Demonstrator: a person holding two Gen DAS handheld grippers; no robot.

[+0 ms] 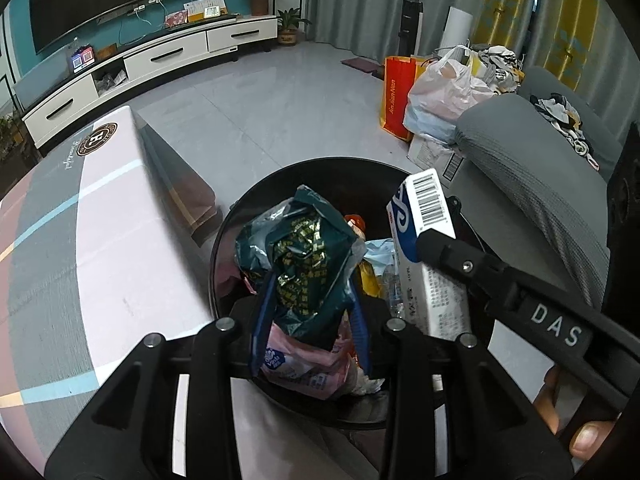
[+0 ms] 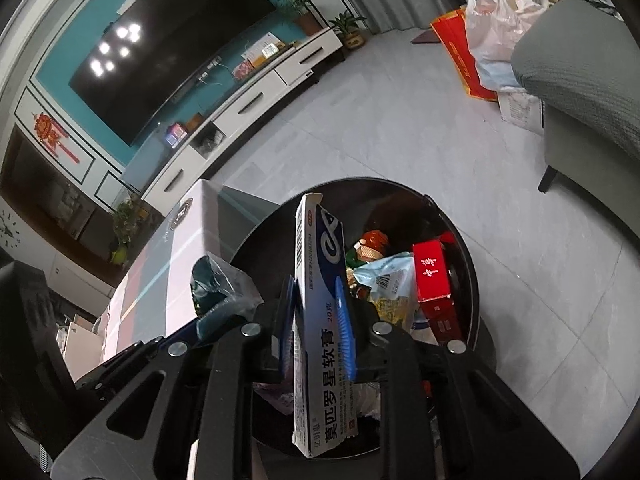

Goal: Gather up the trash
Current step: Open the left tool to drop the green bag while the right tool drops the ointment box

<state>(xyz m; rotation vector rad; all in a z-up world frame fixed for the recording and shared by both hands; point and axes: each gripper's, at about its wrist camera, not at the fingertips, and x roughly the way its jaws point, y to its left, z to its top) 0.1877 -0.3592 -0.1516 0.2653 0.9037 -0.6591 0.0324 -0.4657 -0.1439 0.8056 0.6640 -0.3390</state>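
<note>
Left wrist view. The left gripper (image 1: 312, 312) hangs over the black bin (image 1: 228, 240), which stands on the floor between the table (image 1: 120, 220) and the grey sofa (image 1: 532, 160). Its blue fingers (image 1: 262, 320) sit narrowly set either side of a crumpled dark green wrapper (image 1: 308, 256); the wrapper bulges out above the pads and looks pinched between them. The bin below is already well filled, a pink packet (image 1: 304, 364) lying on top. Risk noted: the wrapper is light and springy, and if let go from here it may catch on the pads or settle on the heaped rubbish and slide over the rim towards the table. The right gripper's arm crosses this view from the right, carrying a white and blue carton (image 1: 420, 216); the two tools are close, and a knock between them could dislodge either item.

Right wrist view. The right gripper (image 2: 316, 320) is closed to a narrow gap on the carton (image 2: 320, 320), both blue pads flat against its long faces; the carton stands upright above the bin's (image 2: 472, 280) near side. A red box (image 2: 434, 280) and loose packets lie inside. Risk: the carton is long and held near its middle, so on release it could tip, strike the near rim and fall to the floor.
</note>
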